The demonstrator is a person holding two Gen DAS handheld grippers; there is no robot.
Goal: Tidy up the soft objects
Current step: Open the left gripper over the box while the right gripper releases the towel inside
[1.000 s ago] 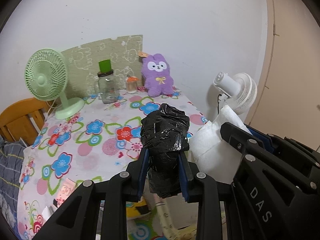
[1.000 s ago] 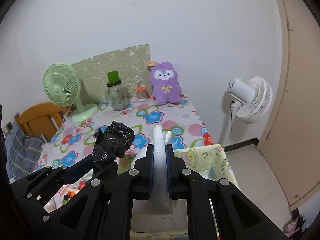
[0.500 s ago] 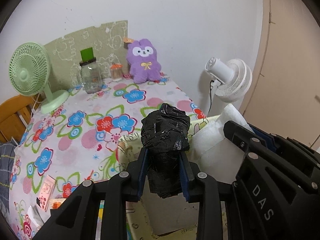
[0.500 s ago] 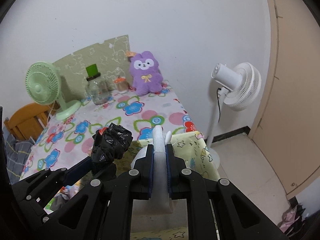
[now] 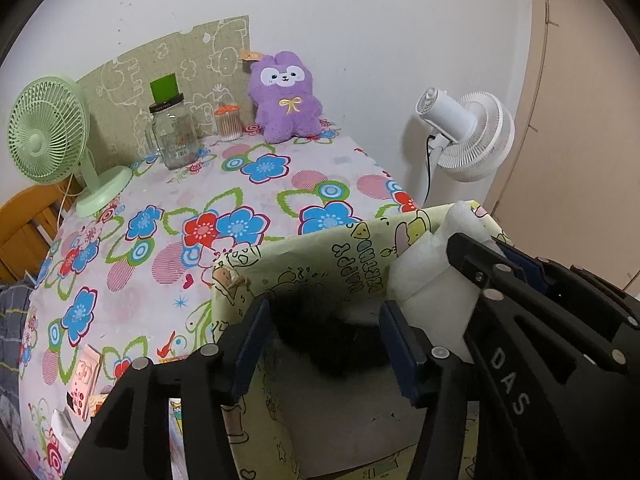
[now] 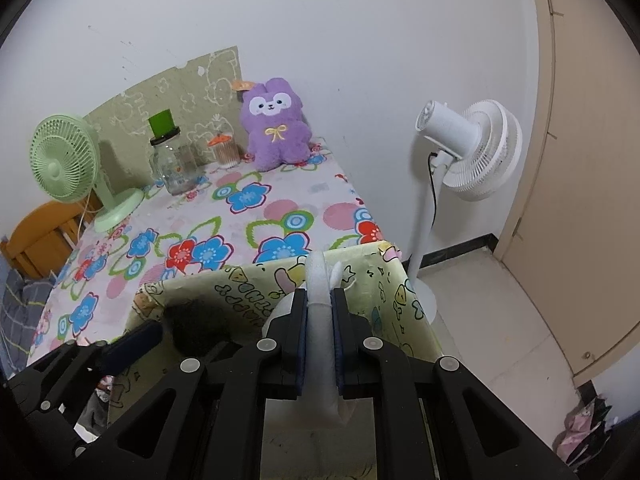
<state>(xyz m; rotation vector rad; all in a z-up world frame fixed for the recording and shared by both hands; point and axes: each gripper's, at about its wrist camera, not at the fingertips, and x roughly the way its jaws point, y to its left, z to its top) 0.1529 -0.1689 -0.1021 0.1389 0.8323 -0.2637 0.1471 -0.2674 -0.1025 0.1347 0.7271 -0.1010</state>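
Observation:
My left gripper (image 5: 324,344) is open over a yellow cartoon-print box (image 5: 320,256). A blurred black plastic bag bundle (image 5: 320,328) is between and below its jaws, falling into the box; it also shows in the right wrist view (image 6: 200,328). My right gripper (image 6: 320,344) is shut on a white foam sheet (image 6: 320,280) and holds it over the same box (image 6: 384,304), to the right of the left gripper. The foam also shows in the left wrist view (image 5: 432,280).
The box stands at the near right edge of a flowered table (image 5: 180,216). At the back stand a purple plush (image 5: 286,96), a glass jar (image 5: 174,136), a small orange-lidded jar (image 5: 229,122) and a green desk fan (image 5: 48,132). A white floor fan (image 6: 460,148) stands to the right.
My left gripper has opened and let go of the black bag, which drops into the box. Both grippers have moved over the box. The right gripper still holds the foam.

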